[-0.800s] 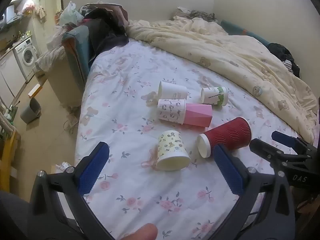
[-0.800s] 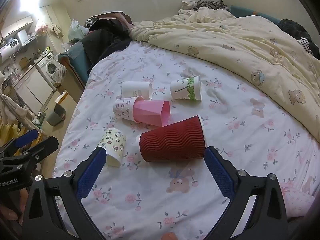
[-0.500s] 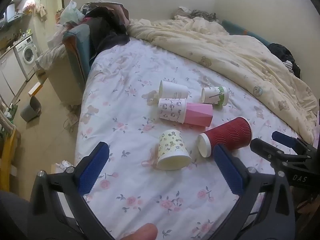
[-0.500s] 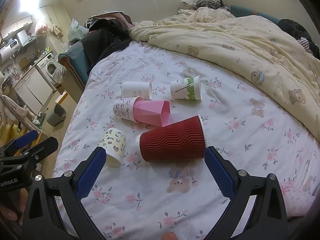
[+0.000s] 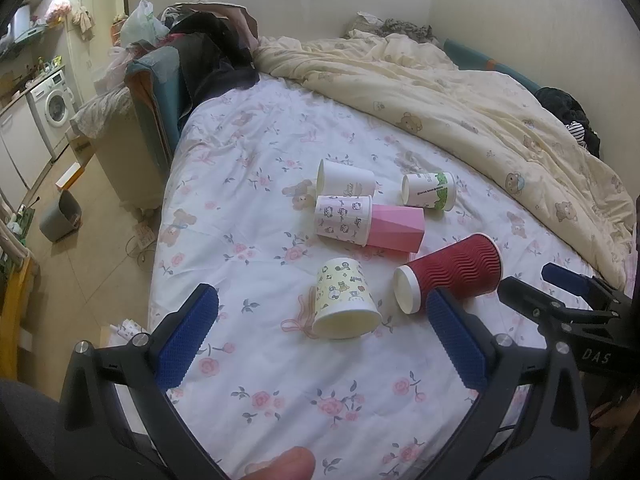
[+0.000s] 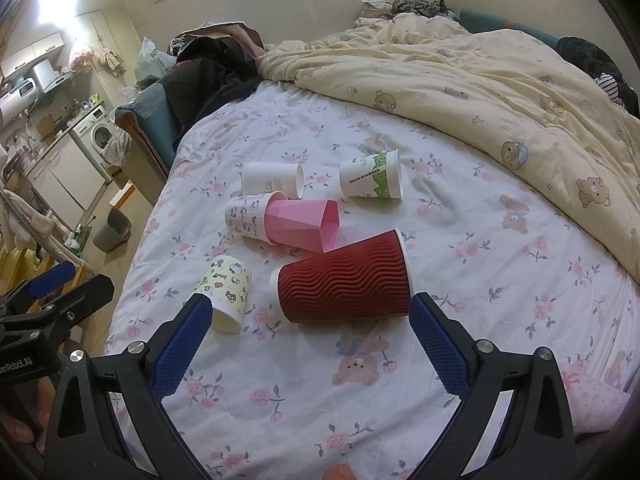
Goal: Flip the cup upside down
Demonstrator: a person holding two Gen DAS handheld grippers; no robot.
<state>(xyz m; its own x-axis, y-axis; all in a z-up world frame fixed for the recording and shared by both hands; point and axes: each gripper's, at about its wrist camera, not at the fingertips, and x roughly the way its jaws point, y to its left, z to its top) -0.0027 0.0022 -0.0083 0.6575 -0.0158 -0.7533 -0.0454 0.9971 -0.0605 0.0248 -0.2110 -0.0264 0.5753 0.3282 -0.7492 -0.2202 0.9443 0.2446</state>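
Note:
Several paper cups lie on their sides on the floral bedsheet. A red ribbed cup [image 6: 344, 278] [image 5: 450, 274] lies just beyond my open right gripper [image 6: 308, 320]. A yellow cartoon cup [image 5: 344, 298] [image 6: 226, 292] lies just beyond my open left gripper [image 5: 320, 320], mouth toward me. Behind are a pink cup [image 5: 396, 226] nested in a white printed cup [image 5: 342, 218], a plain white cup [image 5: 346, 182] and a green-banded cup [image 5: 428, 192]. Both grippers are empty, held above the bed's near edge.
A cream bear-print duvet [image 5: 460, 92] is heaped along the right and back of the bed. Dark clothes [image 5: 212, 60] pile at the far left corner. The bed's left edge [image 5: 160, 240] drops to the floor, where a grey bin [image 5: 60, 216] stands.
Both grippers have held almost still; the left wrist view has shifted only slightly. The cups have not moved.

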